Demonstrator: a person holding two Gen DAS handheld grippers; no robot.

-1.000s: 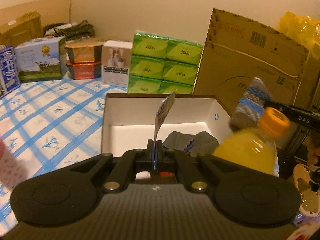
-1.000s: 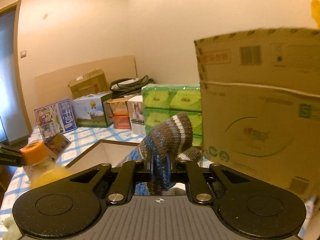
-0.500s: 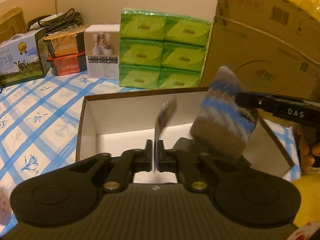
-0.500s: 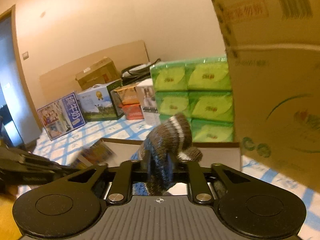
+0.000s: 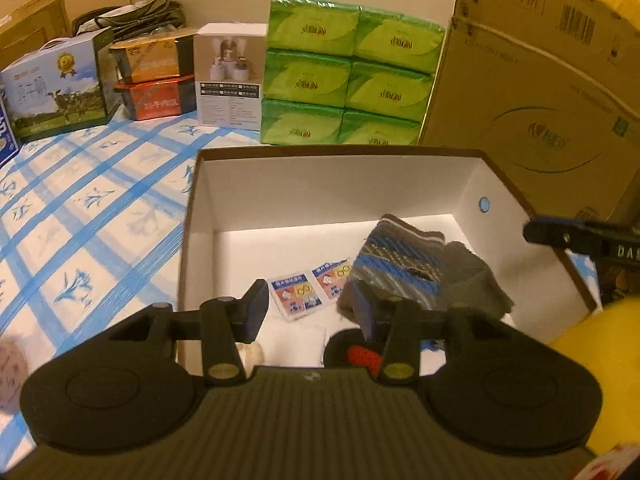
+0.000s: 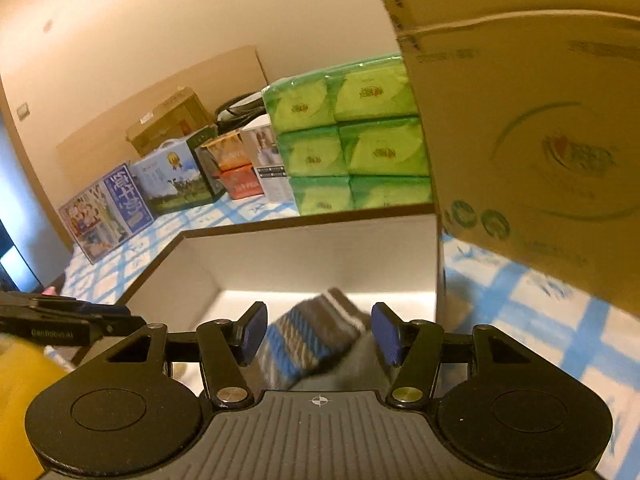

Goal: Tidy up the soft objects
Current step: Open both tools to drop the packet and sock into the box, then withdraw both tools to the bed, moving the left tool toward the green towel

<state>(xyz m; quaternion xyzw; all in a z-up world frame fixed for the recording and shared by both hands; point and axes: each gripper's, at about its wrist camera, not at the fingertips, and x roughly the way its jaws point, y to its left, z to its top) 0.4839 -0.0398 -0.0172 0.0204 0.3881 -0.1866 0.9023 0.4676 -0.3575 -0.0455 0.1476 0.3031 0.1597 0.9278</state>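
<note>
A white open box [image 5: 332, 184] stands on the blue-checked cloth. In it lie a striped blue, brown and grey knitted sock [image 5: 400, 264], a dark grey cloth [image 5: 476, 280] and a small printed packet [image 5: 310, 288]. My left gripper [image 5: 310, 310] is open and empty above the box's near edge, just over the packet. My right gripper [image 6: 318, 334] is open above the box [image 6: 304, 252], with the striped sock [image 6: 308, 344] lying loose below its fingers. The right gripper's finger also shows at the right edge of the left wrist view [image 5: 576, 236].
A stack of green tissue packs [image 5: 348, 80] and a large cardboard carton [image 5: 540, 92] stand behind the box. Several printed boxes [image 5: 60, 88] line the far left of the cloth. A yellow bottle [image 5: 592, 344] is at the near right.
Both grippers have opened over the box. The left one let go of the packet and the right one let go of the striped sock; both now lie in the box.
</note>
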